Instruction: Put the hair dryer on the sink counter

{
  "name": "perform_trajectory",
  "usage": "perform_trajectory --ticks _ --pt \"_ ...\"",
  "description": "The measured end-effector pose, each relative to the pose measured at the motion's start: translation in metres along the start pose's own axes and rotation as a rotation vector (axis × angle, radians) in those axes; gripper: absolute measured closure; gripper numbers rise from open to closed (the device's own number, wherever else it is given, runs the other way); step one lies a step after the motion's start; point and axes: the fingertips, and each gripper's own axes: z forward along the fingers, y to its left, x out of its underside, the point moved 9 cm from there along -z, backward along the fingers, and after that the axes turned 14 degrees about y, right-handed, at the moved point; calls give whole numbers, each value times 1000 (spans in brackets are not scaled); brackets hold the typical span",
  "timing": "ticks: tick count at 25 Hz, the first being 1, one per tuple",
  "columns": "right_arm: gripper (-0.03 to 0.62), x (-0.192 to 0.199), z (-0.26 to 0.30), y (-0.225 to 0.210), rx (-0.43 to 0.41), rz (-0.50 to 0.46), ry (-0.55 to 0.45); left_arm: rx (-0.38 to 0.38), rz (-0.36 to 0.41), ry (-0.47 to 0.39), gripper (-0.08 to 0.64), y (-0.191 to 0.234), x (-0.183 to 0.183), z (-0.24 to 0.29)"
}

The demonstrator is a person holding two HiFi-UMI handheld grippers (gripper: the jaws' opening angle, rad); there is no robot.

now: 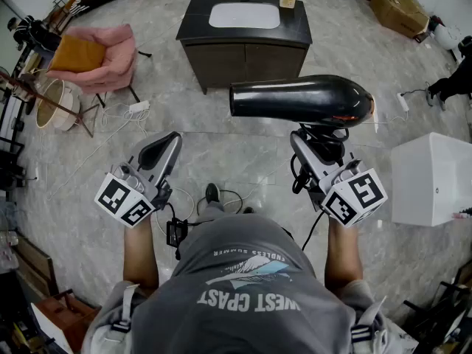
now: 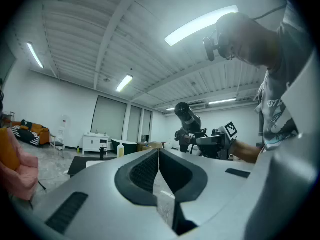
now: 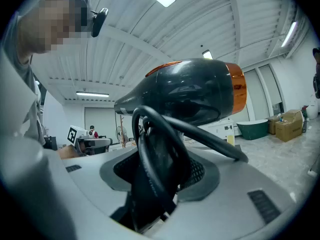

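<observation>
The right gripper (image 1: 316,144) squeezes the handle of the hair dryer (image 1: 302,100), whose long body lies sideways just above it (nose pointing left). The left gripper (image 1: 164,150) is closed on nothing. The sink counter (image 1: 193,15) stands well ahead, a little to the left.
</observation>
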Motion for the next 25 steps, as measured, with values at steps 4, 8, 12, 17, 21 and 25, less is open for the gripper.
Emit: perform_trajectory --ticks 4,8,12,17,21,25 --pt "373 0 -1 1 -6 1 -1 -1 3 1 540 -4 1 -2" --pt "373 -3 6 2 -20 -4 1 -19 -6 3 540 2 3 -7" --pt "373 -6 10 3 -35 -8 5 -32 -4 1 540 1 3 -9" --pt "373 -10 28 0 -62 2 23 -50 -7 12 540 9 6 -9" --pt "373 -18 52 -2 -72 1 28 -62 -31 20 540 33 11 -9" --pt "373 -26 76 -7 -58 9 32 -38 -34 12 540 58 12 1"
